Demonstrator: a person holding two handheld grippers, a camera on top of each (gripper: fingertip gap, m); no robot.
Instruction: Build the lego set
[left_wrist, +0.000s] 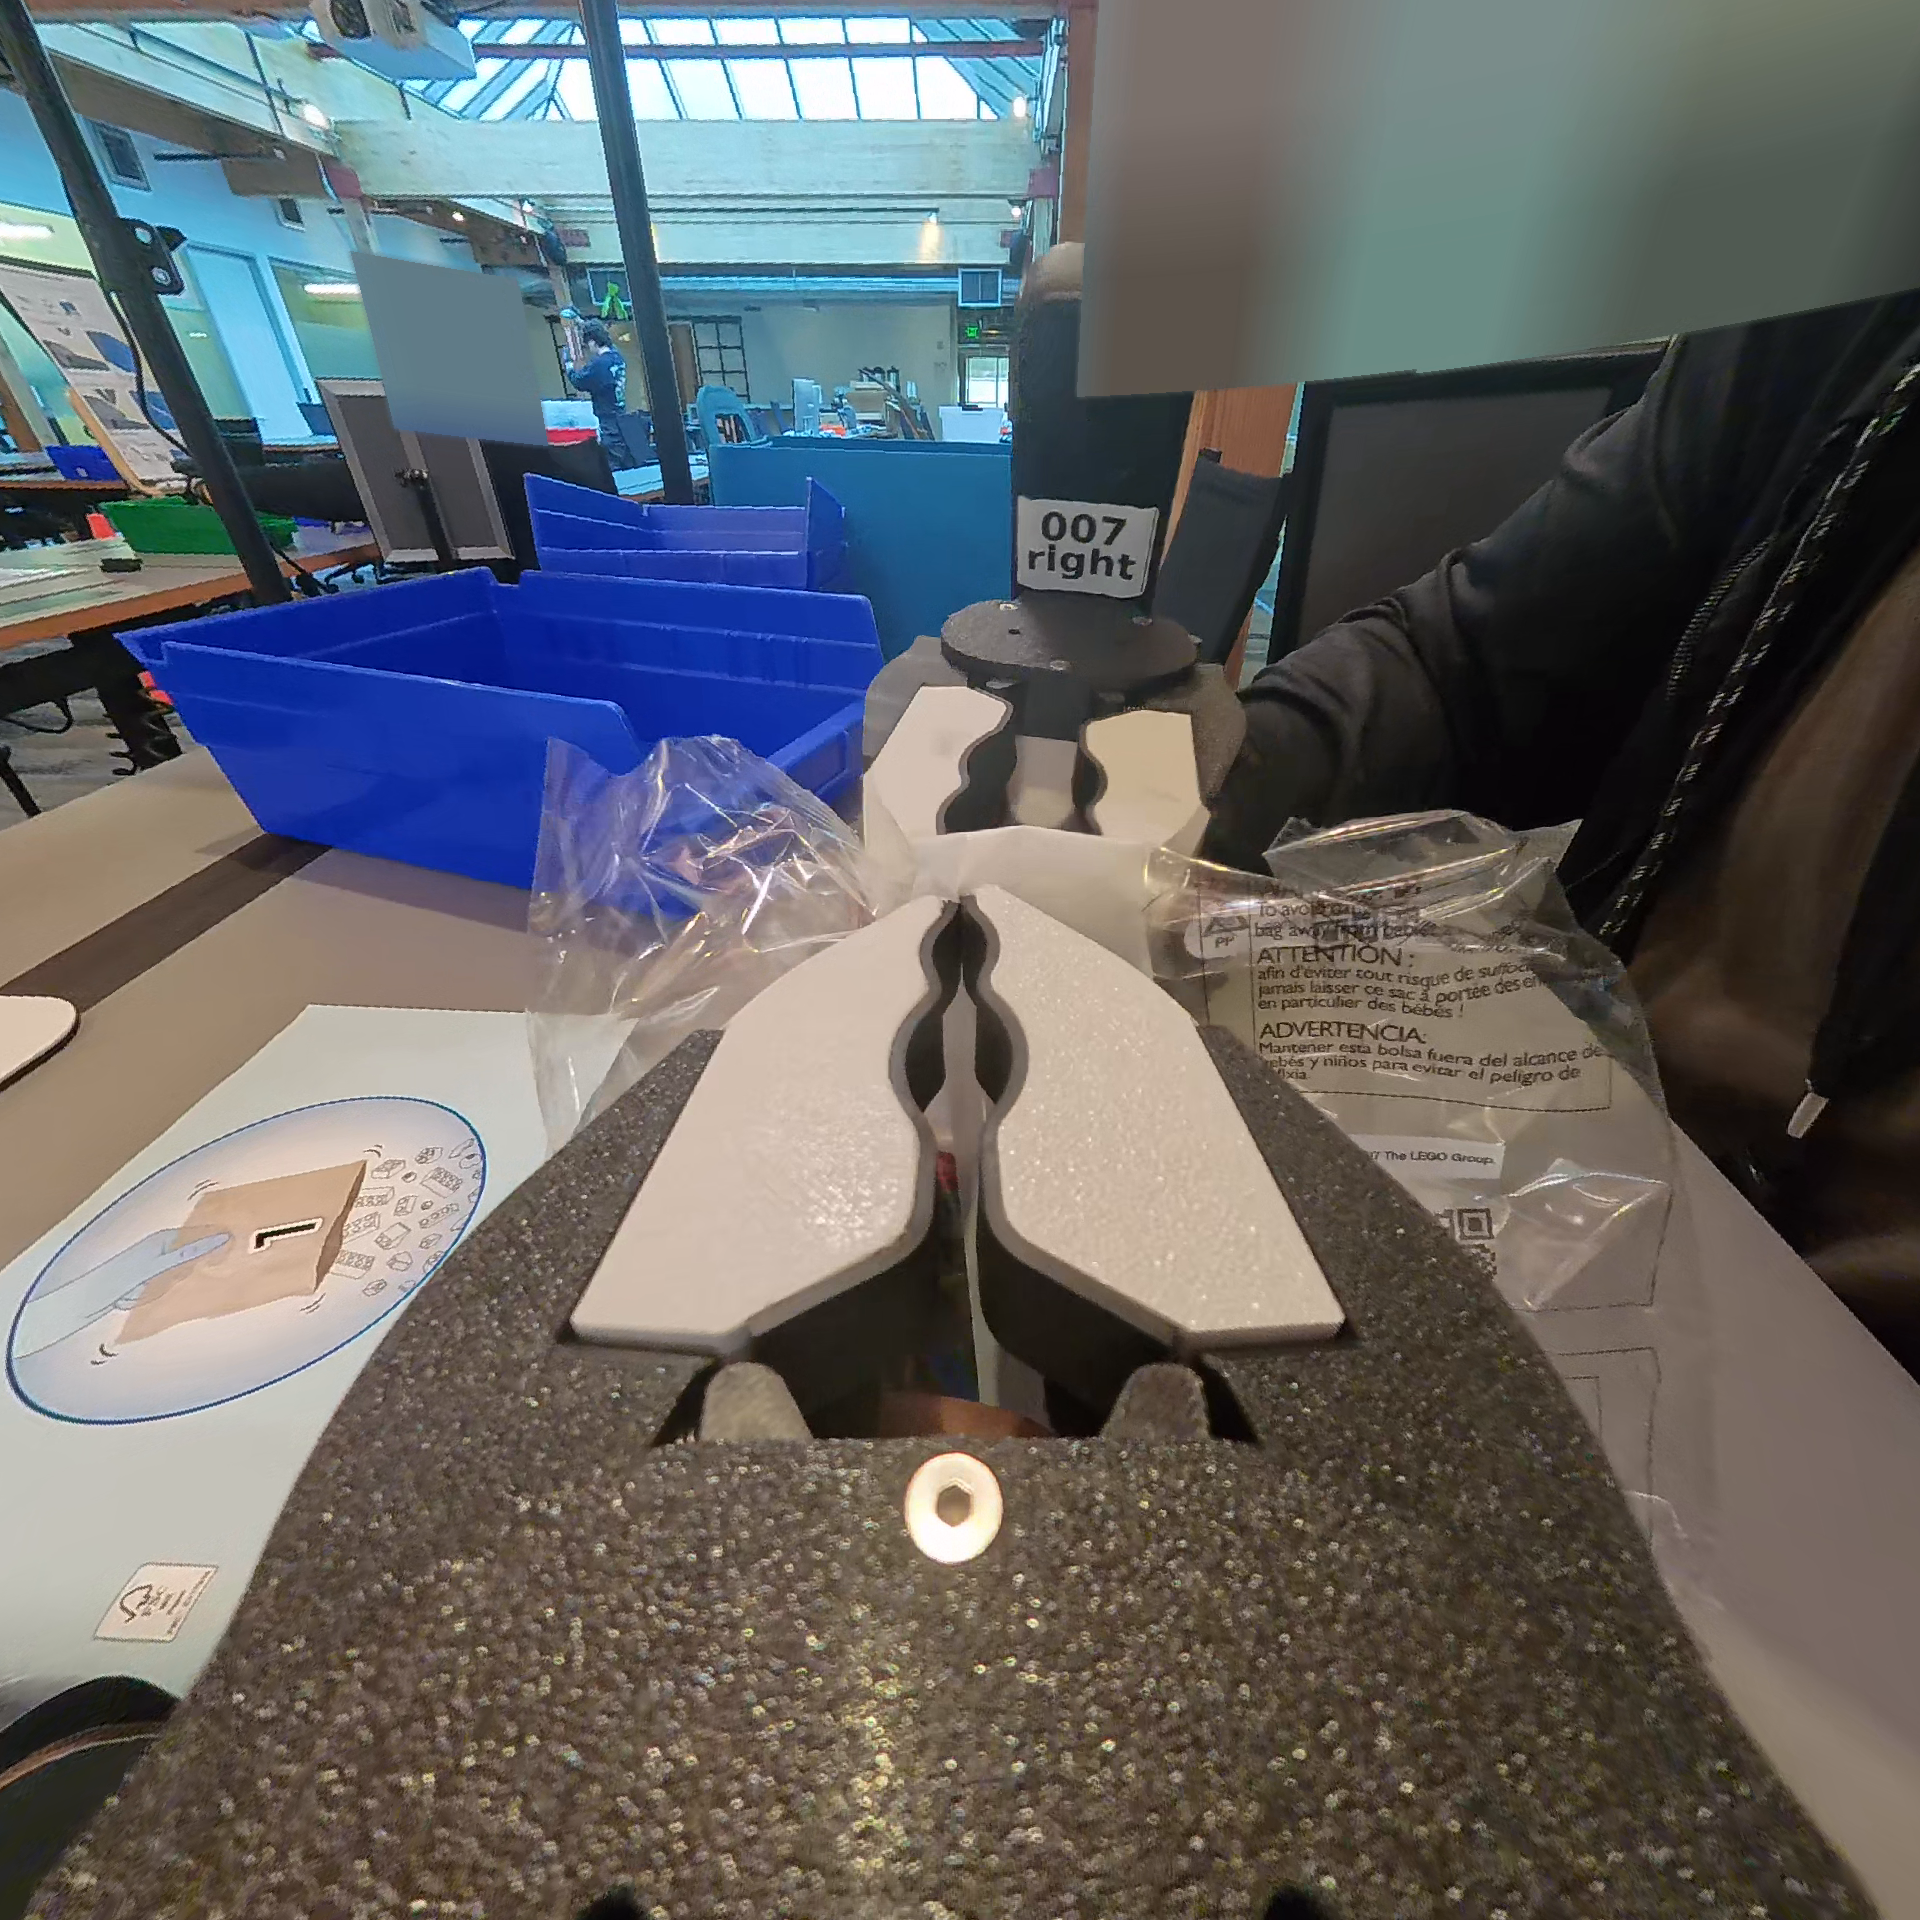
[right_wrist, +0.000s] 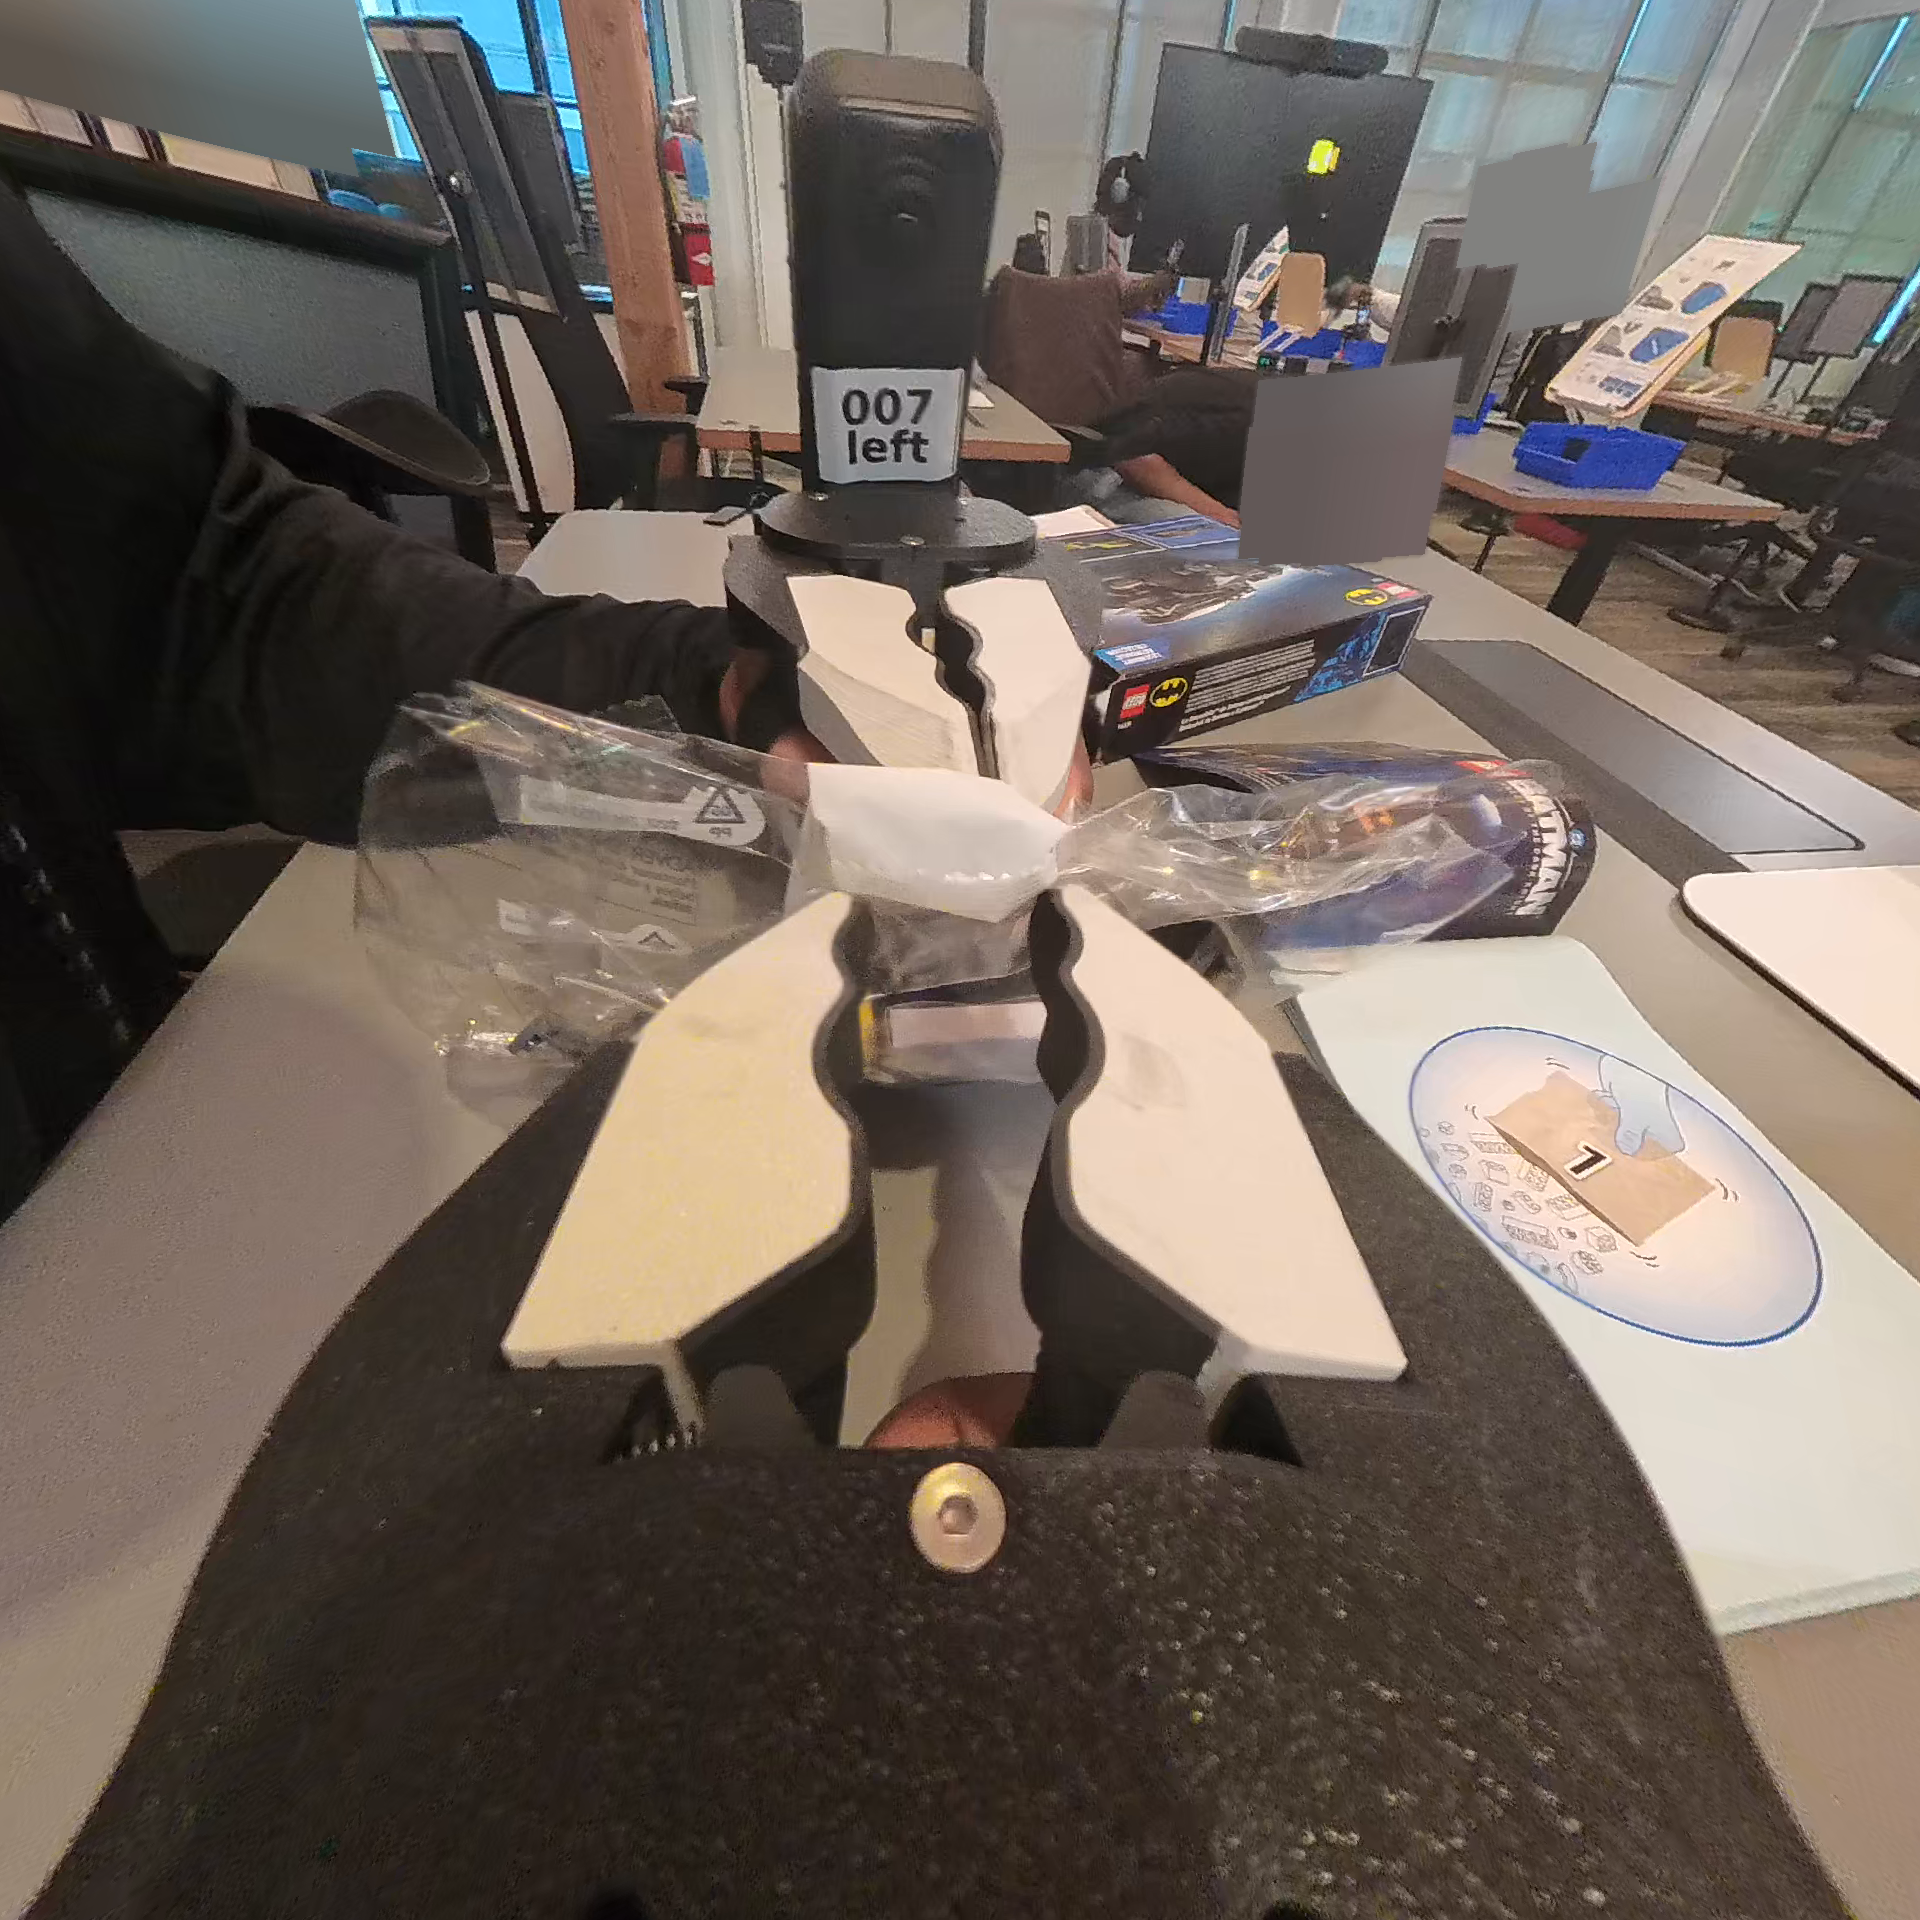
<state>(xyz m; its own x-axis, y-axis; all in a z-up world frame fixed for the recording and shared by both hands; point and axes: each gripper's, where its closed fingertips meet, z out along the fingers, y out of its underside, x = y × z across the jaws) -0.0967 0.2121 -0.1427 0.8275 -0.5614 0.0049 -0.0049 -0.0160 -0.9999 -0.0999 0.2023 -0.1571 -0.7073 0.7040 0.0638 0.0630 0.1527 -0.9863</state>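
Between the two grippers, a clear bag (right_wrist: 914, 842) stretches sideways; left gripper (left_wrist: 958, 914) pinches its white middle, right gripper (right_wrist: 945, 914) sits apart just beside it.

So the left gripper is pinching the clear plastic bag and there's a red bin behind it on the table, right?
Not quite: the bin is blue, not red, as the left wrist view shows. The left gripper is indeed pinching the clear plastic bag.

A large open workshop with a glazed skylight roof (left_wrist: 727, 73) and pale timber beams (left_wrist: 665, 156). Black poles (left_wrist: 634, 249) rise near a wooden column (right_wrist: 623, 197). Grey benches (right_wrist: 1610, 499), dark monitors (right_wrist: 1288, 156) and office chairs (right_wrist: 582, 374) fill the wood-look floor (right_wrist: 1662, 644), lit by tall windows (right_wrist: 1558, 62).
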